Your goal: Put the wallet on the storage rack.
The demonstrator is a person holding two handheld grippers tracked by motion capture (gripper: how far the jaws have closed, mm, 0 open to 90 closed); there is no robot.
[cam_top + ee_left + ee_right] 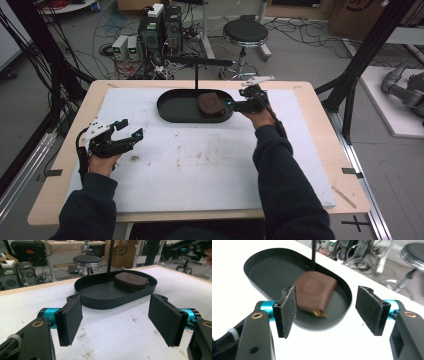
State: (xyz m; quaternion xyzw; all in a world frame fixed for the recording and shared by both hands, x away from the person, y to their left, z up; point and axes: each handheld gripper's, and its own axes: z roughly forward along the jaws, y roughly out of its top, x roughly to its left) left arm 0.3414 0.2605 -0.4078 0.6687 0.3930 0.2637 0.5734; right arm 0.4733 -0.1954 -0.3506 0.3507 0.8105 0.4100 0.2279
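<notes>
A brown leather pouch (211,103) (315,293) (131,281) lies in the right end of a black oval tray (175,111) (105,293) (267,272) at the far middle of the table. A thin black post (196,80) rises from the tray's back edge. My right gripper (240,102) (325,310) stands open just right of the tray, with the pouch a little beyond its jaws and nothing between them. At the left of the white mat, well short of the tray, my left gripper (129,130) (116,320) is open and holds nothing.
A white mat (200,165) covers most of the wooden table. A black bar sits atop the post above the tray. Beyond the table's far edge are a round stool (245,32), computer cases and many cables on the floor.
</notes>
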